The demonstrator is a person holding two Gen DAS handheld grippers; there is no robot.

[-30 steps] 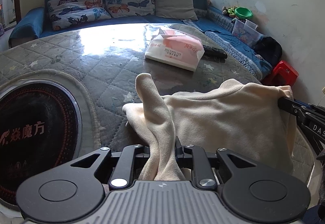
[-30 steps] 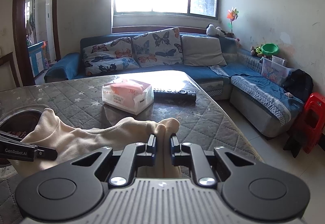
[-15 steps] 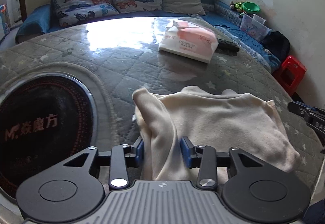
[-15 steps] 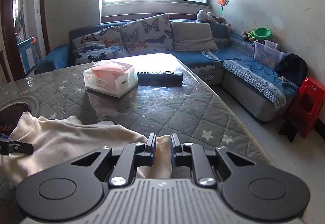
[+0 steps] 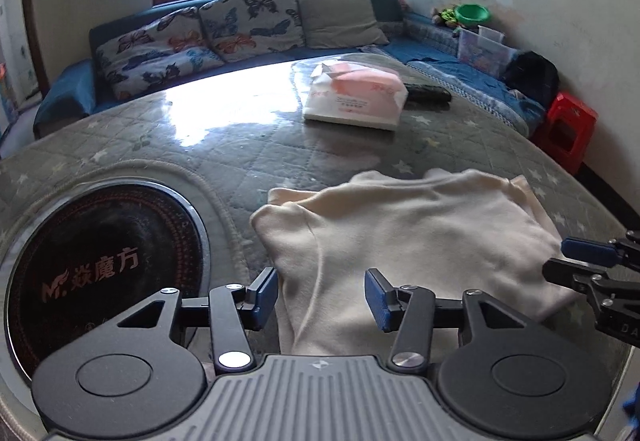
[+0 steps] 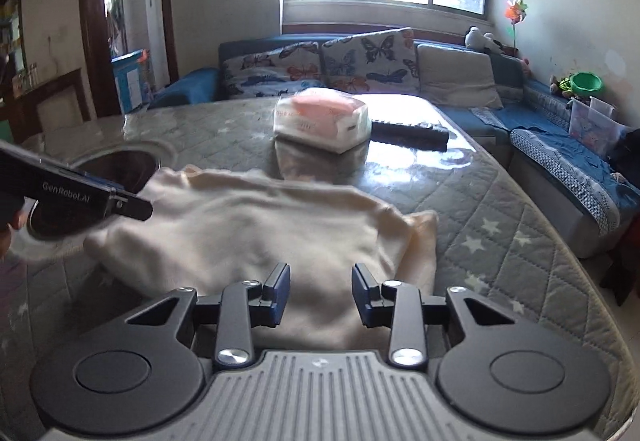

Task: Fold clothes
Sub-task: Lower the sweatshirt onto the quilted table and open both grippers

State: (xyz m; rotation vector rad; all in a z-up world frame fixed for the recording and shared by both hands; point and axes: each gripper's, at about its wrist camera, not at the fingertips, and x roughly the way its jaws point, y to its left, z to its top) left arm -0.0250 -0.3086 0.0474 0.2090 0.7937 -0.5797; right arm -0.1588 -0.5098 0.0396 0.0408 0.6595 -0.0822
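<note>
Lying flat on the quilted grey table (image 5: pixel 248 145), near its front edge: a cream garment (image 5: pixel 408 241), soft and fleecy, folded over on itself into a rough rectangle with a second layer peeking out along the far left corner and the right side (image 6: pixel 420 241). Resting just right of the round black cooktop (image 5: pixel 100 269) set into the table, and well short of the pink-and-white tissue pack (image 5: pixel 356 97) and dark remote (image 6: pixel 408 131) farther back. Hovering over the near edge of the cloth, the left gripper (image 5: pixel 320 295), jaws spread wide with blue pads showing and nothing between them but fabric lying below. Likewise the right gripper (image 6: pixel 320 291), jaws wide apart above the near right part of the garment, gripping nothing. Seen also at the right edge of the left view, beside the cloth's right corner. Different from a second ago: then both claws pinched tight on raised bunches of cloth, a sleeve standing up in the left one; half a second ago still clamped with the fabric lowering; now released, the garment dropped and settled flat, both claws opened.
</note>
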